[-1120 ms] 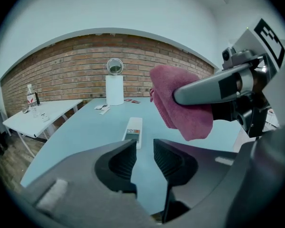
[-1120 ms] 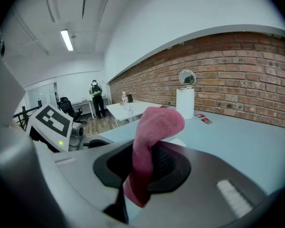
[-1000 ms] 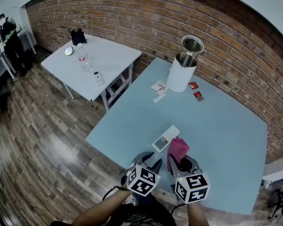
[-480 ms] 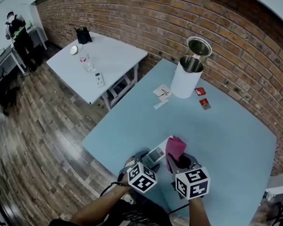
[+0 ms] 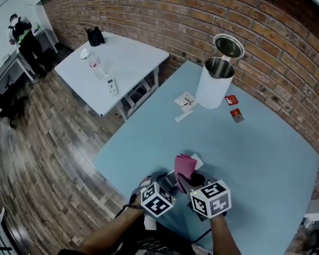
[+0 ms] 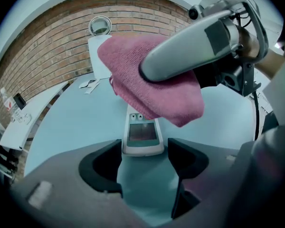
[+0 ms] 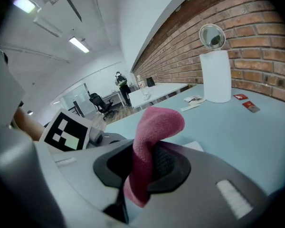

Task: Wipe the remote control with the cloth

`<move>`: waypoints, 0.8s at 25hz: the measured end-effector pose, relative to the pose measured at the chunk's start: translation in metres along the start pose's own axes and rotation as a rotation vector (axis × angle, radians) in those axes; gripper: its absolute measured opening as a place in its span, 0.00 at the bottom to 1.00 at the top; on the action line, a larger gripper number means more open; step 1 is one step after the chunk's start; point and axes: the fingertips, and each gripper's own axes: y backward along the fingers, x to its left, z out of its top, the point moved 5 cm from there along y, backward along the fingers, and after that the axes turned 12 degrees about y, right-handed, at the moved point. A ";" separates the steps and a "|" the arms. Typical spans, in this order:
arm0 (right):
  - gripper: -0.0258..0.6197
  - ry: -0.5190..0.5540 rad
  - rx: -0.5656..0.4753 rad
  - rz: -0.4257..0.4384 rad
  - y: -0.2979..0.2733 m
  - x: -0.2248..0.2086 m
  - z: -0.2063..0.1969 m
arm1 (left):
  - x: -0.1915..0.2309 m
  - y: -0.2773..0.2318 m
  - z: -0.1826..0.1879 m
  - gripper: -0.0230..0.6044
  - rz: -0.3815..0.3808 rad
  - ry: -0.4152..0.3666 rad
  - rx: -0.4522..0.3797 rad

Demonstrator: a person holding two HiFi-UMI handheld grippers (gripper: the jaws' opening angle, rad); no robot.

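A white remote control [image 6: 141, 134] with a small screen lies on the light blue table [image 5: 255, 153]. Its near end sits between the jaws of my left gripper [image 6: 145, 158], which stand open and apart from it. A pink cloth [image 6: 152, 80] hangs over the remote's far half. My right gripper [image 7: 145, 165] is shut on that cloth [image 7: 154, 127], with a fold sticking up past its fingers. In the head view both grippers sit side by side near the table's front edge, the left gripper [image 5: 167, 180] beside the right gripper [image 5: 190, 182], with the cloth [image 5: 184, 166] just beyond them.
A white cylindrical bin [image 5: 213, 84] with its lid raised stands at the table's far side, with paper slips [image 5: 184, 102] and two red packets [image 5: 234, 106] near it. A white table [image 5: 122, 62] with small items stands beyond on the wood floor. A person [image 5: 21, 33] is far left.
Both grippers came down toward the remote. The left jaws opened and now flank its near end. The right gripper carried the cloth leftward over the remote.
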 end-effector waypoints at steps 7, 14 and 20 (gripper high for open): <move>0.16 -0.067 0.009 0.123 -0.035 0.007 -0.005 | -0.001 -0.003 0.001 0.53 -0.070 -0.045 -0.004; 0.16 -0.049 0.042 0.235 -0.058 0.014 -0.012 | -0.001 -0.003 0.000 0.48 -0.121 -0.052 -0.019; 0.16 0.017 0.044 0.193 -0.059 0.008 -0.015 | -0.001 -0.002 -0.001 0.47 -0.135 -0.057 -0.020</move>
